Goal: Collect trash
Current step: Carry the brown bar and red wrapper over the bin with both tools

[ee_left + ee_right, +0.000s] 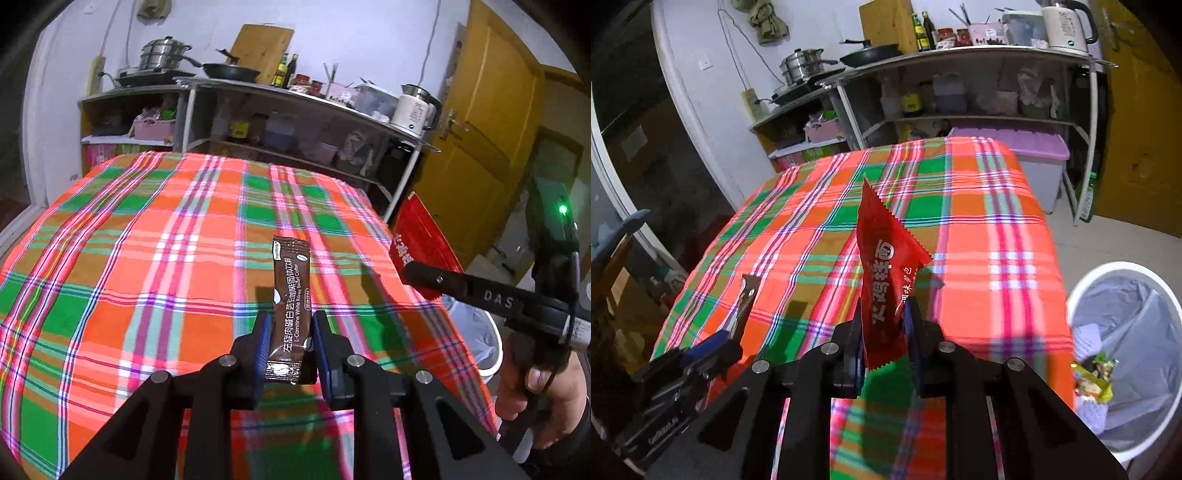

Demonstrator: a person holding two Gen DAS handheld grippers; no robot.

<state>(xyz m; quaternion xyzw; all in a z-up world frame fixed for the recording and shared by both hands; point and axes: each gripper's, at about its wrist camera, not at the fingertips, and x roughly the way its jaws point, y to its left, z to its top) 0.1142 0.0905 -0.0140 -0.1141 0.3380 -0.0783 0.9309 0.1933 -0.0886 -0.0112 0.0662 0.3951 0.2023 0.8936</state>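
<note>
My left gripper (290,325) is shut on a brown coffee sachet (290,291) and holds it upright above the plaid tablecloth (147,240). My right gripper (884,314) is shut on a red seasoning packet (886,266), held above the cloth near the table's right side. In the left wrist view the red packet (421,240) and the right gripper (410,271) show at the right. In the right wrist view the brown sachet (746,299) and the left gripper (713,345) show at the lower left. A white bin with a grey liner (1134,325) stands on the floor to the right, with wrappers inside.
The bin rim (491,350) also shows beside the table in the left wrist view. Behind the table stands a metal shelf (295,110) with pans, bottles and a kettle. A yellow door (491,122) is at the right. A lilac storage box (1030,158) sits by the shelf.
</note>
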